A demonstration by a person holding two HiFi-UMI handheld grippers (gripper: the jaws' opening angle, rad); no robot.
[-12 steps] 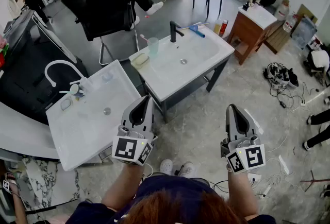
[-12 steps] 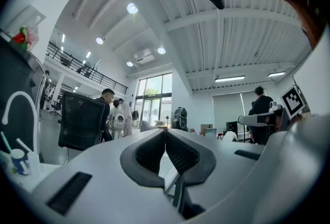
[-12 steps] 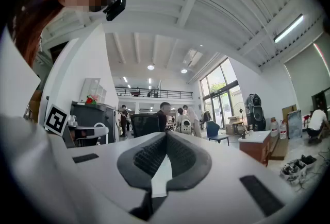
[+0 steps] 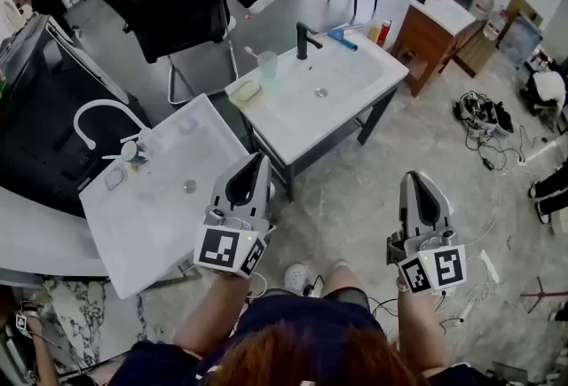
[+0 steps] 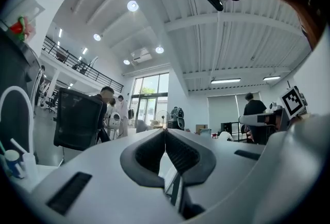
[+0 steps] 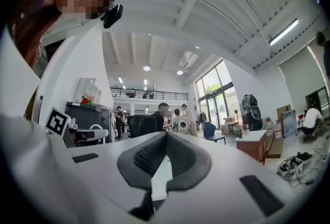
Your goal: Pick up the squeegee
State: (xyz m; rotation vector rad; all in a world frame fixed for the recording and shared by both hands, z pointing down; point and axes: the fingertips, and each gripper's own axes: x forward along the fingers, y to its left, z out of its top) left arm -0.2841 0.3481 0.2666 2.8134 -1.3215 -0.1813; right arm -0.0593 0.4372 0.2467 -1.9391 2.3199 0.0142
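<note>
Close in, the white left gripper (image 4: 260, 159) and white right gripper (image 4: 415, 177) are both clenched on nothing. Well ahead, between them, on the white rectangular washbasin's (image 4: 359, 91) far rim beside the black tap (image 4: 304, 40), lies what looks like the blue-handled squeegee (image 4: 343, 39) — long axis crosswise, neither hand clearly nearer.

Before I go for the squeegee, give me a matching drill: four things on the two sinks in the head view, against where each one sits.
Things:
1. squeegee
2. black tap
3. white curved tap
4. pale cup

Places:
a. near sink, at its back left
b. far sink, standing near its left corner
c. far sink, upright at the middle of the back rim
d. far sink, lying flat at the back, blue handle

Pairs: 1-d, 2-c, 3-a, 4-b.
</note>
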